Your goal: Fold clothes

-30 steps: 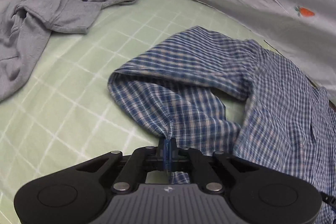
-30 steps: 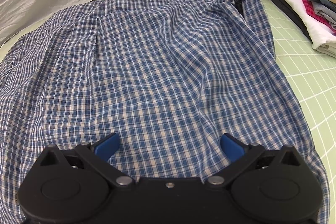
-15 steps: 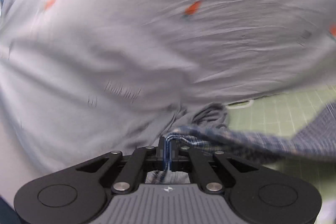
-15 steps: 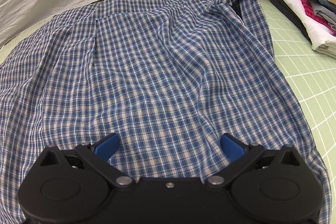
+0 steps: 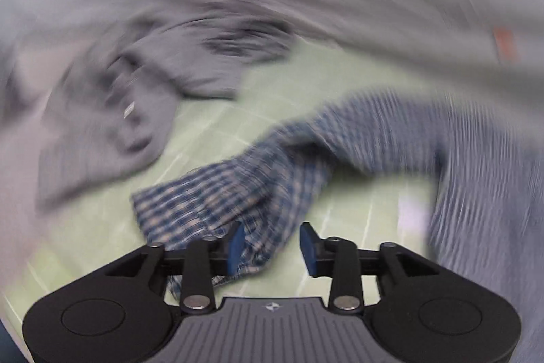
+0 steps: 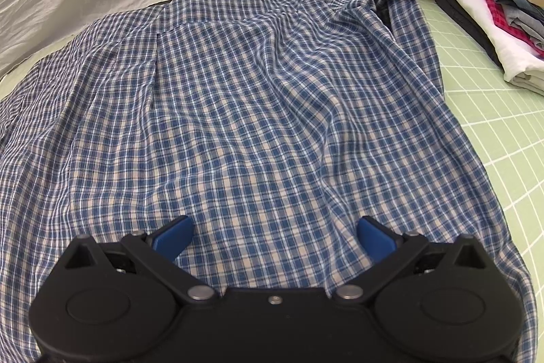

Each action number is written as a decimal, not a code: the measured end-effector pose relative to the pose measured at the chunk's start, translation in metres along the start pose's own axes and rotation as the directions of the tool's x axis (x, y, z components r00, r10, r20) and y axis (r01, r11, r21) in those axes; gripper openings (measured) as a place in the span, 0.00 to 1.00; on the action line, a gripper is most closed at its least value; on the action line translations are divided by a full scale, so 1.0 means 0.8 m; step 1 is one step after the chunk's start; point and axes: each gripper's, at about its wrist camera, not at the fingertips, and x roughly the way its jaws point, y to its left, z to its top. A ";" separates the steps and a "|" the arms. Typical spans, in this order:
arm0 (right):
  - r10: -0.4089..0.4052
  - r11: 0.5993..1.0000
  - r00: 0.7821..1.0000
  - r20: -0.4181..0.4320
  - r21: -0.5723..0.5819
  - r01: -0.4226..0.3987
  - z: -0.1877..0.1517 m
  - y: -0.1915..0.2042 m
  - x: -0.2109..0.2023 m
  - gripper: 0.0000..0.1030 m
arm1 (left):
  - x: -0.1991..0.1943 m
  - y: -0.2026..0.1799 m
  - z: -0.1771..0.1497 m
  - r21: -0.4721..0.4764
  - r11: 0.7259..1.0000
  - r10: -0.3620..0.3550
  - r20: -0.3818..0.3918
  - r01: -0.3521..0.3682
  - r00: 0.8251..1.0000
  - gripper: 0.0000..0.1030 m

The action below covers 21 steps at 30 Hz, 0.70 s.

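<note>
Two hand-held grippers, both with jaws apart: the left [image 5: 270,245] gapes over a sleeve [image 5: 238,189] end, the right [image 6: 273,235] hovers over the shirt [image 6: 238,111] hem. From the left one, the sleeve runs away rightward toward the body spread on the mat [image 6: 493,111], so the left is nearer.

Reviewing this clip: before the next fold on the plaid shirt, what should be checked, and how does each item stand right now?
1. Left gripper open: ok, jaws apart.
2. Sleeve clear of its pads: cannot tell, blurred; cloth lies between them.
3. Right gripper open: ok, empty above the plaid shirt.
4. Shirt back flat: not ok, ridges run across it.
5. Folded pile apart from the shirt: ok.
6. Grey garment apart from the sleeve: ok, green mat between.
</note>
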 end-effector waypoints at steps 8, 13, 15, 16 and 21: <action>-0.001 1.000 1.000 0.005 0.001 0.001 0.000 0.001 0.002 1.00 | 0.040 0.025 0.013 -0.016 0.969 0.244 -0.069 -0.246 0.967 0.42; -0.007 1.000 1.000 0.002 0.008 0.007 0.001 0.004 0.003 1.00 | 0.050 0.023 0.012 0.052 0.956 0.291 -0.061 -0.288 0.955 0.60; -0.010 1.000 1.000 -0.003 0.012 0.010 0.003 0.005 0.004 1.00 | 0.054 0.024 0.011 0.098 0.942 0.327 -0.039 -0.322 0.944 0.67; -0.011 1.000 1.000 -0.005 0.014 0.011 0.003 0.005 0.004 1.00 | 0.056 0.027 0.013 0.109 0.937 0.338 -0.035 -0.332 0.941 0.69; -0.012 1.000 1.000 -0.003 0.017 0.012 0.003 0.007 0.004 1.00 | 0.064 0.046 0.035 0.106 0.912 0.400 -0.024 -0.396 0.916 0.72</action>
